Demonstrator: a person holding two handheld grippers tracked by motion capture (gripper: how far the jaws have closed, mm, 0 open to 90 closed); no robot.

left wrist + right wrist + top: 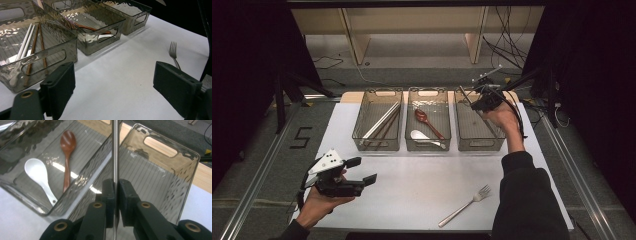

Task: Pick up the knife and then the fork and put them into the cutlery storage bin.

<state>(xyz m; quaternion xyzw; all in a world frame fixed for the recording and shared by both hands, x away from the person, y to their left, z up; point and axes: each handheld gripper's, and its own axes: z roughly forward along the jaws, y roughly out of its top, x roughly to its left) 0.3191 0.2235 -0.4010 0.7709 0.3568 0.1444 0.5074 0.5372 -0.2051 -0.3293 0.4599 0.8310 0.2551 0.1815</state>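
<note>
My right gripper (pixel 116 185) clamps a metal utensil (pixel 115 150) above the right bin (pixel 479 145); my left gripper (pixel 113 82) gapes empty, near the fork (pixel 464 206).

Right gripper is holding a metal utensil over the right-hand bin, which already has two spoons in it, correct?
Not quite. The right gripper does hold a metal utensil over the right-hand bin, but the right gripper view shows that bin empty; the two spoons lie in the middle bin.

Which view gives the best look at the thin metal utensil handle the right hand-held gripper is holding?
Right gripper view: the thin metal utensil handle runs up between its shut jaws, over the empty bin. The high view shows it as a small sliver at the right hand-held gripper.
</note>
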